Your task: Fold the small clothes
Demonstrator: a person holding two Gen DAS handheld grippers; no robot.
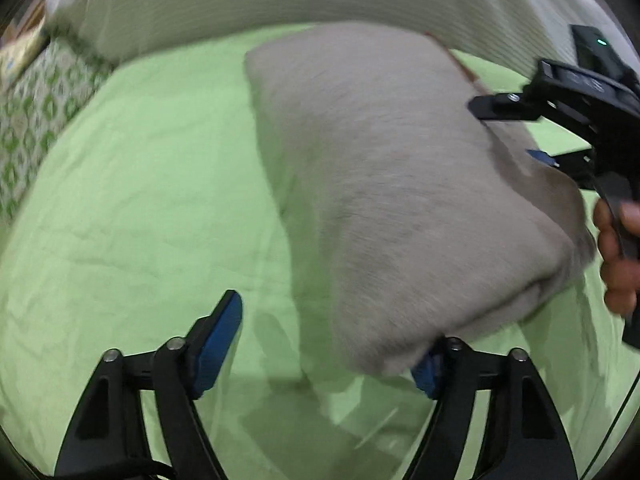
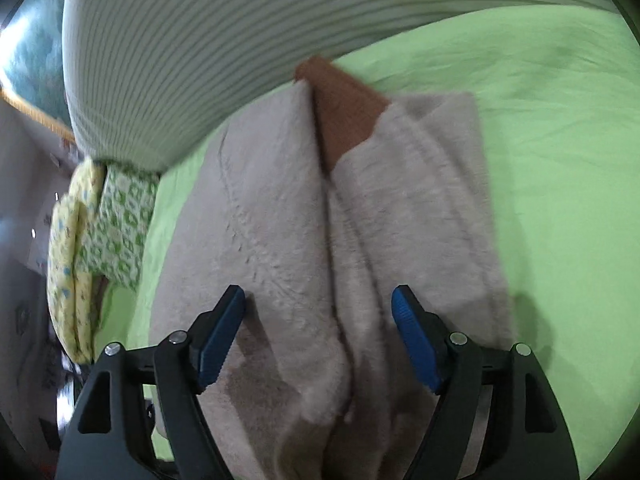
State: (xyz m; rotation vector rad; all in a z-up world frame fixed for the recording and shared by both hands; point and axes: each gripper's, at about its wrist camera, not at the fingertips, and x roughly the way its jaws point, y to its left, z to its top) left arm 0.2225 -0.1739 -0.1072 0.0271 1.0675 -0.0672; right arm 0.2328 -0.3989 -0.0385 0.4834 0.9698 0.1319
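We see both hand-held grippers, left and right, with jaws apart over the folded garment; unpinned, its plush layers may spring open.

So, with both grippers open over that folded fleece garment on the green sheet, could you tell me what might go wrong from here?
1. The grey fleece garment is thick, and its two folded flaps meet at a raised seam; with no fingers pressing on it, they may spring apart.
2. The left gripper sits at the garment's near corner, one finger partly under the edge, so pulling away could drag the fold open.
3. The green sheet is soft and wrinkled, so the bundle may tilt or slide.
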